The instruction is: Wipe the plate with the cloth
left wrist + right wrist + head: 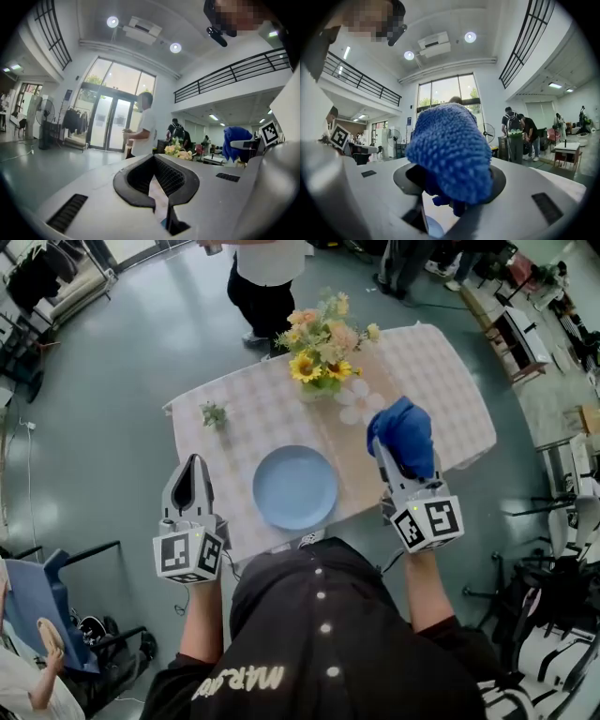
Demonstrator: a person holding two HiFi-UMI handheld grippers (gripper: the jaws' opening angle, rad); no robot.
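Open workshop hall: mezzanine railing [234, 70], glass entrance doors [110, 124]

A flower bouquet [323, 348] and small sprig [214, 414] sit on the checked table [441, 381].

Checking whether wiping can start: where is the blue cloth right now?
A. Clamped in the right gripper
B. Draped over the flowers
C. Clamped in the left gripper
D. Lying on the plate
A: the blue cloth bunches out of the right gripper, held above the table, while the light blue plate lies bare and the left gripper is shut on nothing.
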